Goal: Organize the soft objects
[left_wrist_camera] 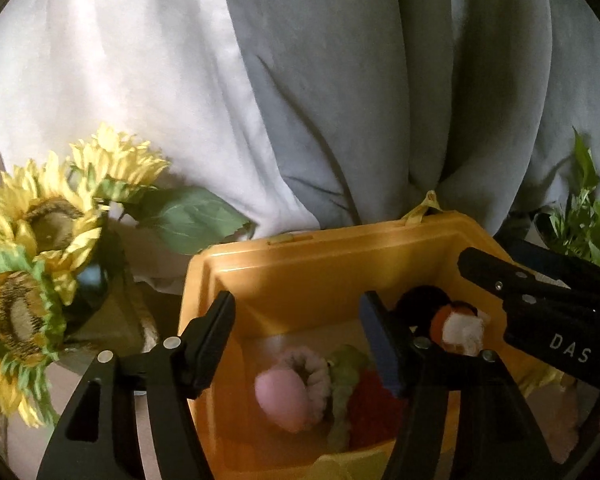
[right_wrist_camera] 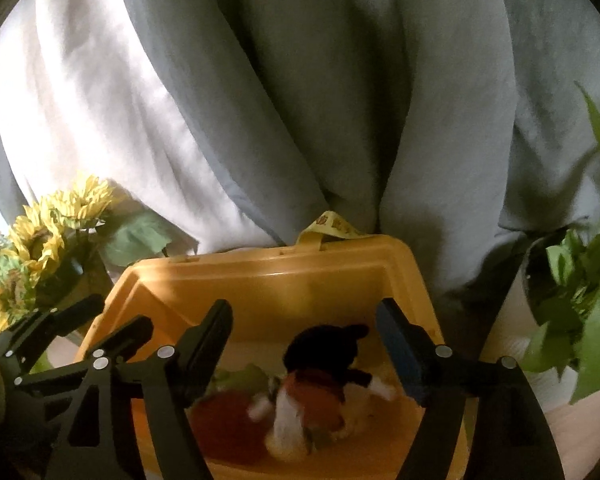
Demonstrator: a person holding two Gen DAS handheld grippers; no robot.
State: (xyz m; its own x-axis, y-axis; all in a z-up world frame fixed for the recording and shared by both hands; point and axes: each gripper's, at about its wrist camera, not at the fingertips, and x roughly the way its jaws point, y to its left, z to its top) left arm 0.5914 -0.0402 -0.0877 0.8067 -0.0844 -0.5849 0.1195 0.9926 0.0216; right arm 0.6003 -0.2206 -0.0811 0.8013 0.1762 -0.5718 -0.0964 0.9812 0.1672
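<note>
Fingers of left gripper (left_wrist_camera: 300, 340) and right gripper (right_wrist_camera: 306, 340) spread wide, empty, above yellow bin (right_wrist_camera: 260, 276).

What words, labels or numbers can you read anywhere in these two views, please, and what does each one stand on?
"DAS": white letters on the black body of the right gripper, seen from the left wrist view.
Red marks on the yellow ribbon loop at the far rim of the yellow bin: too small and blurred to read.
Nothing else readable shows in either view.
</note>
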